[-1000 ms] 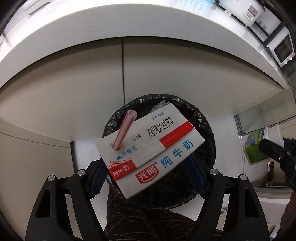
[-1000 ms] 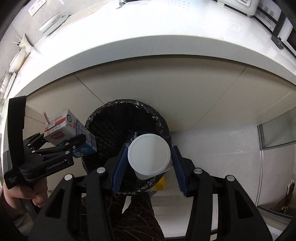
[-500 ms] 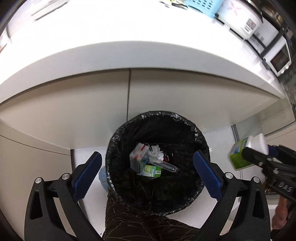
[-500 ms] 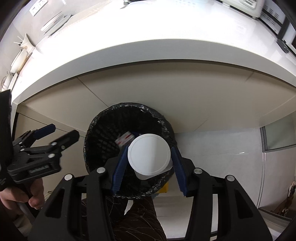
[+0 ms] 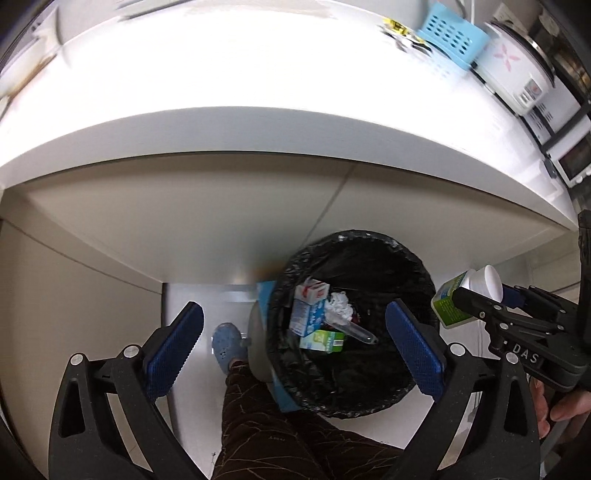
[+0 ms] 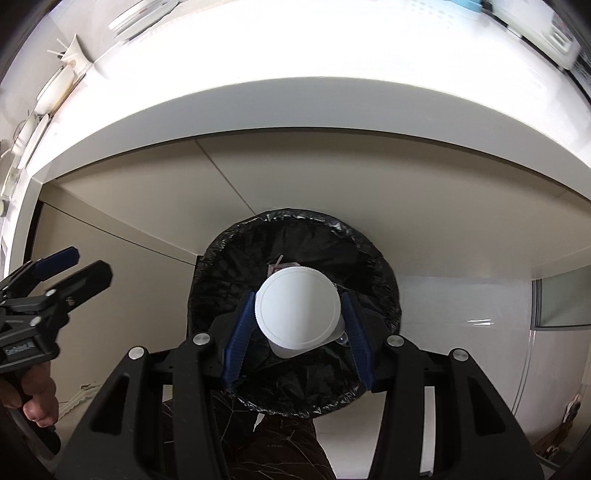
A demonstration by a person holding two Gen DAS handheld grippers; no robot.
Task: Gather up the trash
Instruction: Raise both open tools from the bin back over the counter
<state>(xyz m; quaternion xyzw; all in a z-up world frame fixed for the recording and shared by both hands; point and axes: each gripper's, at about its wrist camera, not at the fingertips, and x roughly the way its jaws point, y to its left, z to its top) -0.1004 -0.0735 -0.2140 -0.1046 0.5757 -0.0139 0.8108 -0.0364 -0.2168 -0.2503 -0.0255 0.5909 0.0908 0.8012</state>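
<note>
The left hand-held gripper (image 5: 293, 347) has its blue pads spread wide apart with nothing between them. It hangs above the floor just left of the bin (image 5: 424, 280), so its right pad overlaps the bin's mouth in the left wrist view.

The right hand-held gripper (image 6: 299, 334) is clamped on a bottle (image 6: 297, 307), one blue pad on each side. The bottle's long axis runs along the fingers, away from the camera and down toward the bin (image 6: 229, 266). Its round white end faces the camera and hides the rest of the body. In the left wrist view the same bottle (image 5: 452, 304) shows a green label on the end that points toward the bin, and it sits at the bin's right rim, still outside the liner.

The bin is round, lined with a black bag, and stands on the floor against the cabinet front below the white desk (image 5: 221, 92). Inside it lie a milk carton (image 5: 308, 308) tilted on its side, a crumpled white tissue (image 5: 340, 306), a small green box (image 5: 323, 339) and a clear plastic piece (image 5: 356, 332), all heaped at the left of the bottom.

A blue shoe (image 5: 226, 345) and a brown trouser leg (image 5: 280, 435) show near the bin. On the far right of the desk stand a blue basket (image 5: 452, 35) and a rice cooker (image 5: 513, 70).
</note>
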